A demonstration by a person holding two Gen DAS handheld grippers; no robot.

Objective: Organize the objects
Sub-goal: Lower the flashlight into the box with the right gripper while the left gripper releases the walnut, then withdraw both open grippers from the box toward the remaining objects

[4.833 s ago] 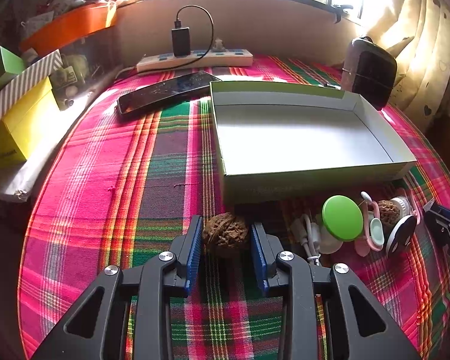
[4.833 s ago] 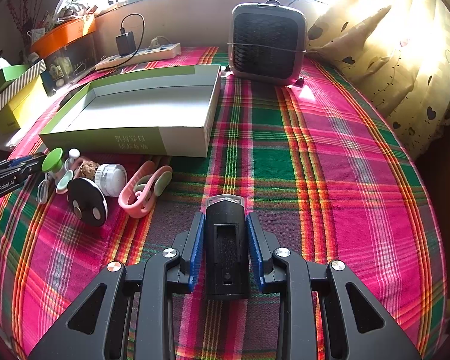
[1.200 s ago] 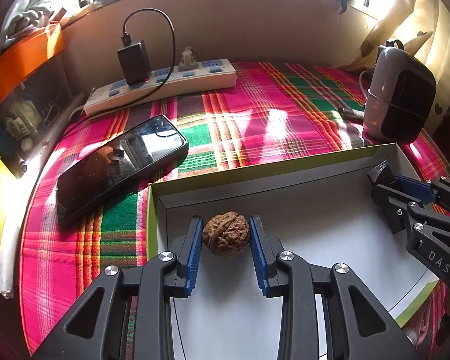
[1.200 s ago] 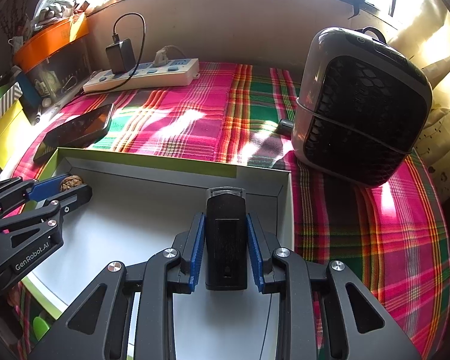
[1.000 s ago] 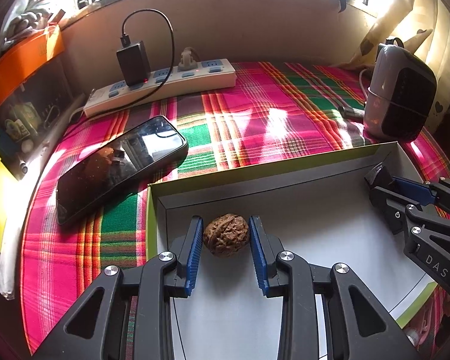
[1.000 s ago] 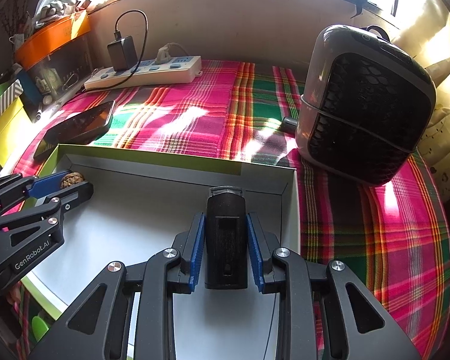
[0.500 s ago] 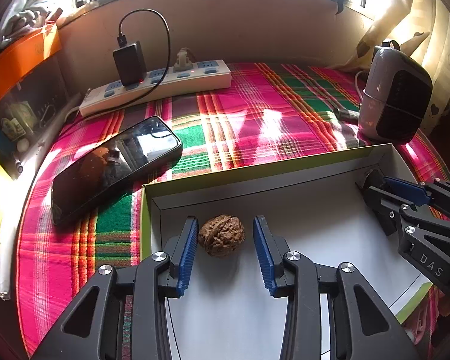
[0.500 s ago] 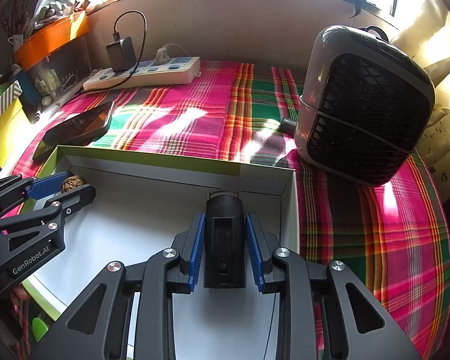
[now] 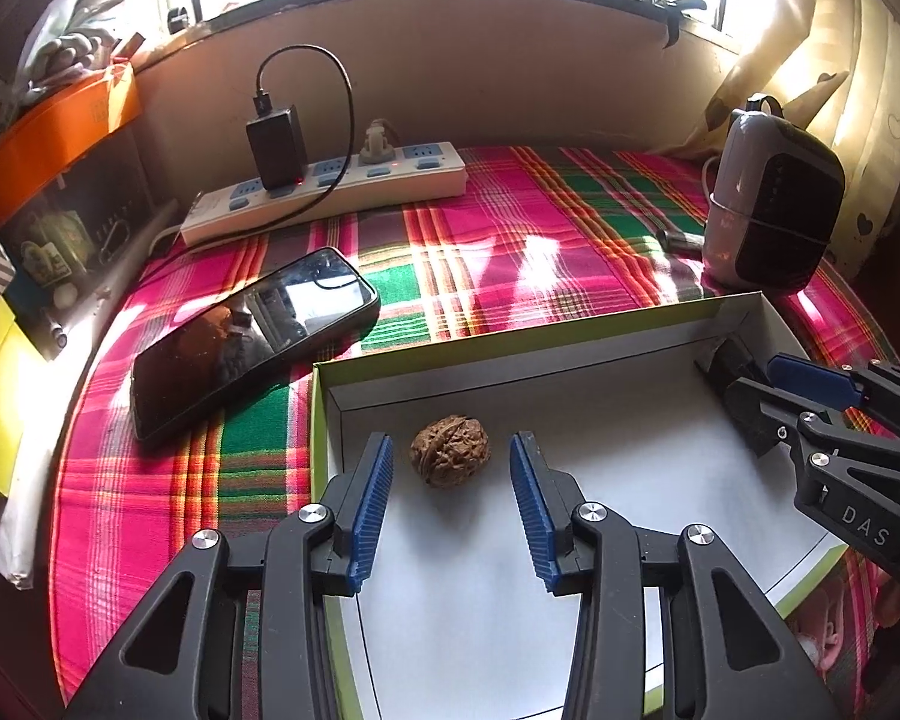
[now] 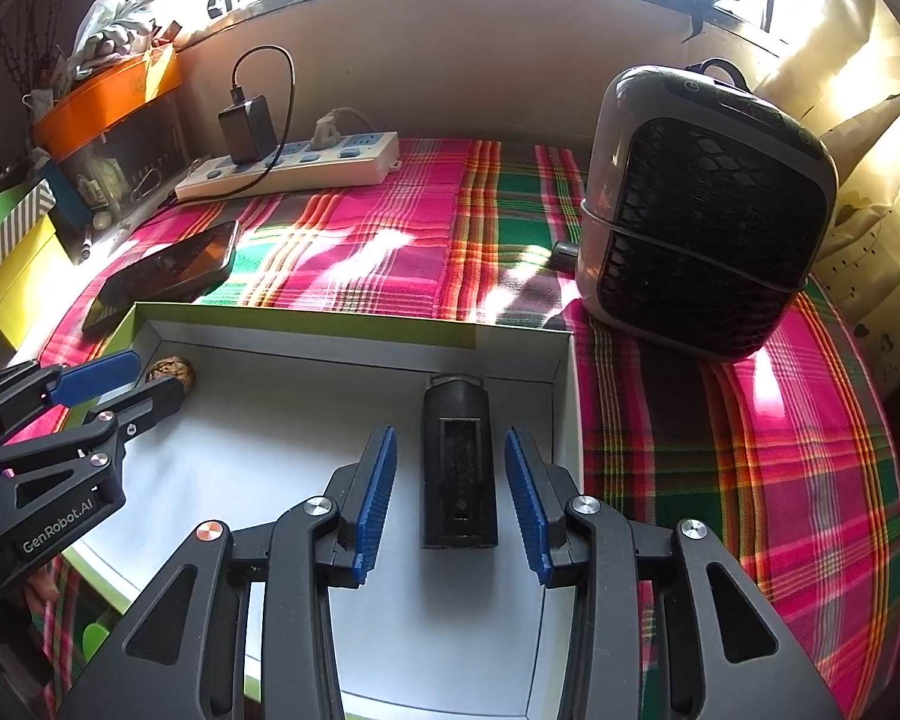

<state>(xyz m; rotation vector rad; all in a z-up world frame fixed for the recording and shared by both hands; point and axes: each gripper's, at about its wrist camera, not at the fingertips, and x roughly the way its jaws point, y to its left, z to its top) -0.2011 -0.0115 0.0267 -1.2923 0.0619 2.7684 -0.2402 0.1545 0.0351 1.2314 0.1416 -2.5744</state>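
Note:
A brown walnut (image 9: 450, 450) lies on the white floor of the shallow green-sided box (image 9: 510, 354), in its far left corner. My left gripper (image 9: 450, 456) stands open around the walnut, with a gap on both sides. In the right wrist view a black rectangular block (image 10: 457, 474) lies on the box floor near the far right wall (image 10: 561, 414). My right gripper (image 10: 450, 468) straddles the block; its jaws are opening and its pads stand clear of it. The walnut (image 10: 171, 371) and the left gripper (image 10: 120, 387) show at the left of that view.
A black phone (image 9: 252, 336) lies on the plaid cloth left of the box. A white power strip (image 9: 330, 192) with a black charger lies along the back wall. A grey and black heater (image 10: 702, 216) stands right of the box. Coloured boxes sit at the far left.
Both grippers let go inside the box. The left jaws spread off the walnut, which now rests on the floor. The right jaws parted from the black block, now lying flat.

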